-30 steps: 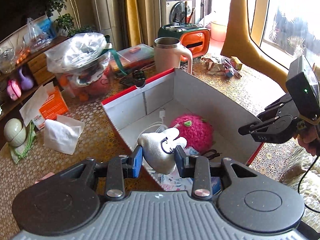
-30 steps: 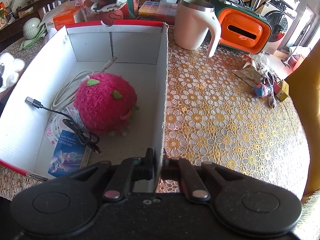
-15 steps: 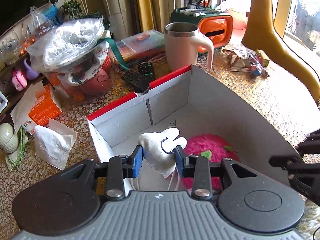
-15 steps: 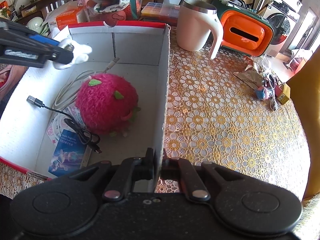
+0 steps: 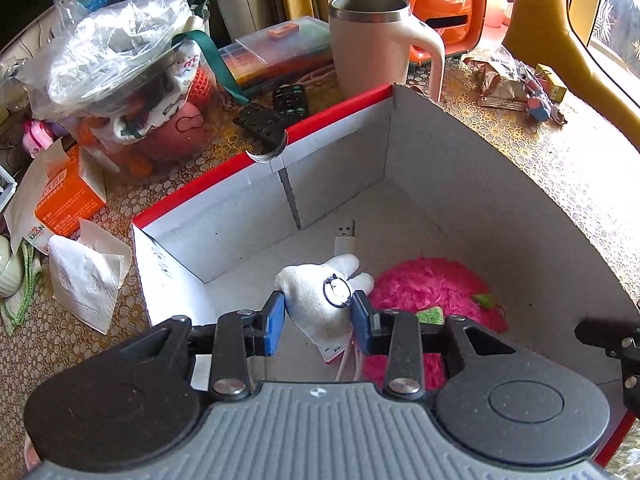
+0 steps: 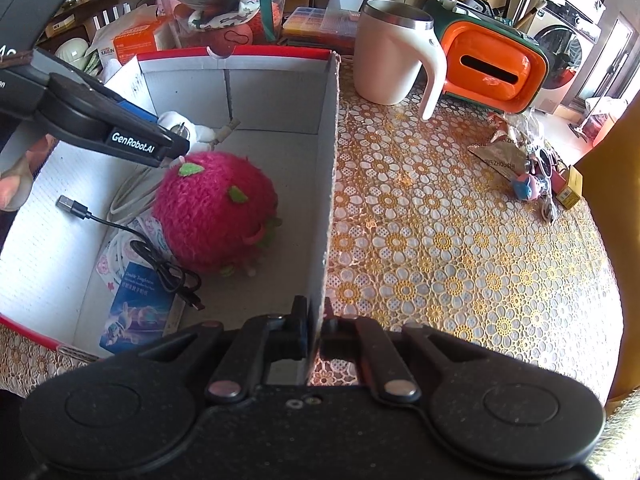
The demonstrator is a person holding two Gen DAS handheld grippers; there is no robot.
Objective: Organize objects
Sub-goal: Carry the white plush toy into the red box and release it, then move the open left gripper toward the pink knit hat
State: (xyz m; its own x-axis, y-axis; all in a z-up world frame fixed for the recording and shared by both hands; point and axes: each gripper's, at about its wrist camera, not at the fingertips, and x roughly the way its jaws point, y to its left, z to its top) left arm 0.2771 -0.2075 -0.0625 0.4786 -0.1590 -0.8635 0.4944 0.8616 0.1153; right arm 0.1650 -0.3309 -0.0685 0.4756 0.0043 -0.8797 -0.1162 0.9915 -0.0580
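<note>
Left gripper (image 5: 318, 316) angled down into box (image 5: 472, 184), clamping white plush (image 5: 316, 300)

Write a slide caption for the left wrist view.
Left tongs hold a small white plush toy with a metal ring over the open white cardboard box, beside a fuzzy pink ball.

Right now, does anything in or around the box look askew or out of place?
Nothing damaged or spilled. The black USB cable sprawls loose over the blue booklet in the box, and a crumpled tissue lies outside it.

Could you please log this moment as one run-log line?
left tongs: shut on white plush, over box | right tongs: shut on box wall
</note>
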